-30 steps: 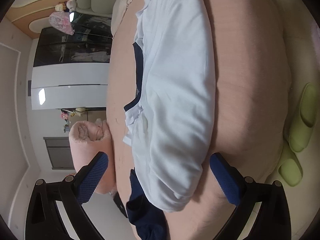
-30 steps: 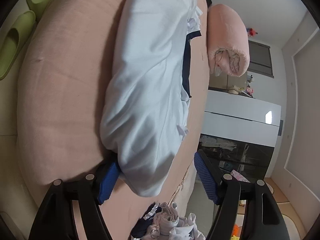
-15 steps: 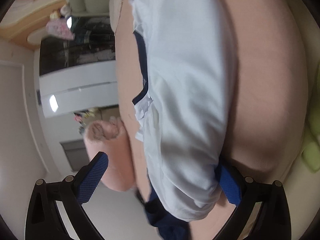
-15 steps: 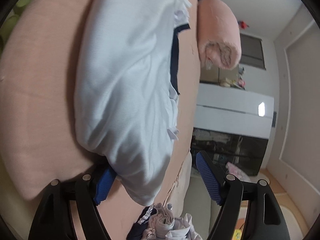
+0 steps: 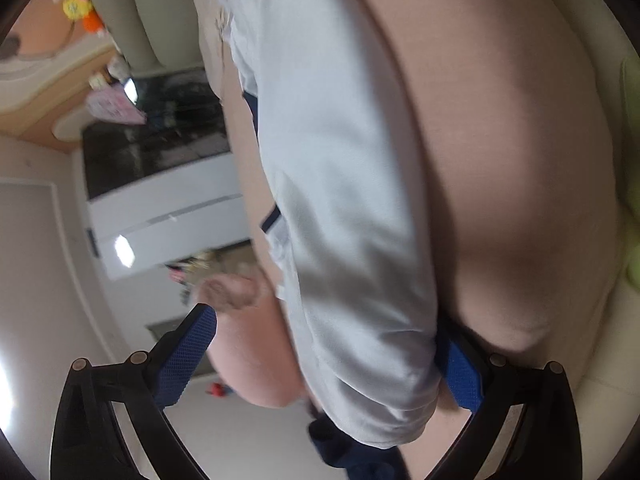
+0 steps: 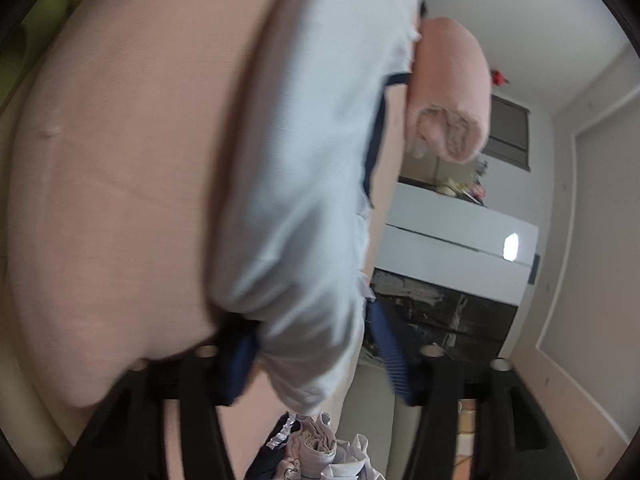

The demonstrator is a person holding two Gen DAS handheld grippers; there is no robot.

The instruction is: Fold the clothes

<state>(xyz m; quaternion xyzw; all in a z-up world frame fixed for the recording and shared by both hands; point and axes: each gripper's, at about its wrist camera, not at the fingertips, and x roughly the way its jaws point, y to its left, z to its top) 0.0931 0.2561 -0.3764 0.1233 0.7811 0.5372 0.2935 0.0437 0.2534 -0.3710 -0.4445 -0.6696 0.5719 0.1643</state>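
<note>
A pale blue-white garment [image 5: 340, 160] with navy trim lies folded lengthwise on the pink bed [image 5: 500, 140]. My left gripper [image 5: 324, 328] stands wide open around one end of it. Its right finger is tucked under the cloth's edge, and its left finger [image 5: 196, 344] is well clear. In the right wrist view the garment's [image 6: 304, 160] other end bunches between the jaws of my right gripper [image 6: 310, 326], which are closing. The left pad touches the cloth and the right pad [image 6: 388, 348] is just beside it. The picture is blurred.
A rolled pink blanket [image 6: 452, 92] lies on the bed beside the garment. Loose clothes [image 6: 312, 452] are piled near my right gripper, and a navy cloth [image 5: 352, 452] sits under the garment's end. Green slippers [image 6: 52, 4] lie on the floor. A white and black cabinet [image 6: 452, 248] stands beyond.
Both grippers have pushed in onto the garment's ends. The left gripper's right finger slid under the cloth edge. The right gripper sank and its jaws narrowed around the bunched end.
</note>
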